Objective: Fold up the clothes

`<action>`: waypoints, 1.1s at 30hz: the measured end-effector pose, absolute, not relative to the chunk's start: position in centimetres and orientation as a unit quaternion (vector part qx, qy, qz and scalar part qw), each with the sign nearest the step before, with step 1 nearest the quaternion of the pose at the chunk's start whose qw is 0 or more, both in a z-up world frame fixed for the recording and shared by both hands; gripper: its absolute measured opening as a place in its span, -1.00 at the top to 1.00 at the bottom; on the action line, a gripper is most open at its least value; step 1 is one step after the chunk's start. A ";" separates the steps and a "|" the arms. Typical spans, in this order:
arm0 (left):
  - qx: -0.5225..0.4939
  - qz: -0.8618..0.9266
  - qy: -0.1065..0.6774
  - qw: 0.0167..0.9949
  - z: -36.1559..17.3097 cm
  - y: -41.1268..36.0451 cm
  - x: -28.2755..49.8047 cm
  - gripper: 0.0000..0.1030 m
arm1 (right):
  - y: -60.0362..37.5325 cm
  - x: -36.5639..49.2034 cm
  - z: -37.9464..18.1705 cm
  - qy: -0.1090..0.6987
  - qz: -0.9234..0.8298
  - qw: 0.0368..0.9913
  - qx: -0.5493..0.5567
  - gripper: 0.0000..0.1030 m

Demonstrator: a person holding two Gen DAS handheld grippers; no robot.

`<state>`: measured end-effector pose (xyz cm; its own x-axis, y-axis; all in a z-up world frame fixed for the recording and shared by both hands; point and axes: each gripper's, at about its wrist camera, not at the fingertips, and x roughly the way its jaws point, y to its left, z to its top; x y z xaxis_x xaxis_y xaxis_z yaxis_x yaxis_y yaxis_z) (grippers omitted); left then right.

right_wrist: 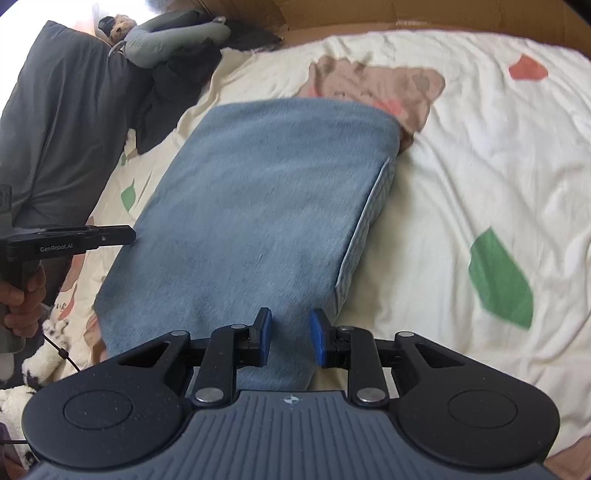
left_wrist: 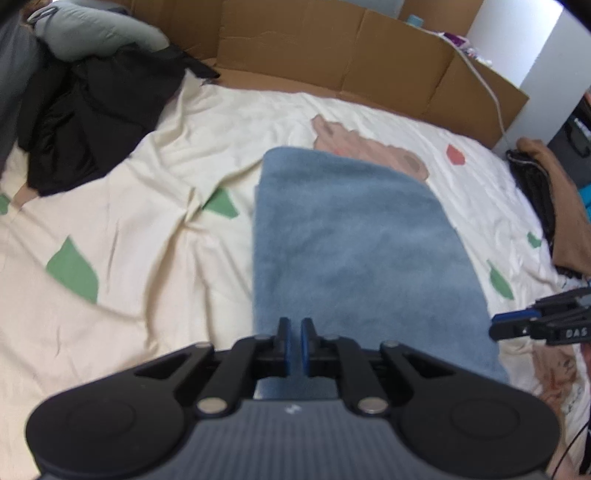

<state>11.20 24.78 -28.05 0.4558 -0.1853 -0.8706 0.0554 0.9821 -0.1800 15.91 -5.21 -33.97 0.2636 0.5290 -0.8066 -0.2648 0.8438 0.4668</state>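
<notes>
A folded blue fleecy garment (left_wrist: 351,251) lies flat on the cream bedsheet (left_wrist: 147,258), a long rectangle with its thick folded edge on the right in the right wrist view (right_wrist: 266,192). My left gripper (left_wrist: 295,343) hovers over its near end, pads almost together with nothing between them. It shows from the side at the garment's left edge (right_wrist: 131,234). My right gripper (right_wrist: 290,336) stands over the near right corner, its blue pads apart and not pressing on cloth. Its tips also appear at the right (left_wrist: 495,328).
A heap of black clothes (left_wrist: 85,122) and a grey padded garment (left_wrist: 99,33) lie at the far left. Cardboard panels (left_wrist: 332,55) wall the bed's far side. Brown and black clothes (left_wrist: 546,206) sit at the right edge. A hand (right_wrist: 22,299) grips the left tool's handle.
</notes>
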 end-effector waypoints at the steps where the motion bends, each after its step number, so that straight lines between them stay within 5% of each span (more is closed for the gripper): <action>1: -0.074 -0.068 0.520 0.848 -28.3 25.1 11.0 0.83 | -5.1 15.6 -34.1 0.555 0.254 0.783 0.118 0.51; 8: -0.107 -0.079 0.517 0.845 -28.4 25.8 9.5 0.29 | -4.6 13.5 -34.6 0.578 0.270 0.762 0.109 0.51; 19: -0.140 -0.074 0.534 0.830 -29.7 26.7 7.2 0.18 | -5.2 13.3 -34.2 0.590 0.267 0.750 0.137 0.54; 33: -0.175 -0.074 0.531 0.826 -30.9 28.2 6.0 0.66 | -0.5 13.0 -34.4 0.571 0.327 0.747 0.099 0.52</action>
<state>6.05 28.18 -30.93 0.4251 -0.3075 -0.8513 -0.0646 0.9278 -0.3674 12.97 -0.48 -34.44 0.1344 0.6022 -0.7869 -0.3753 0.7659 0.5221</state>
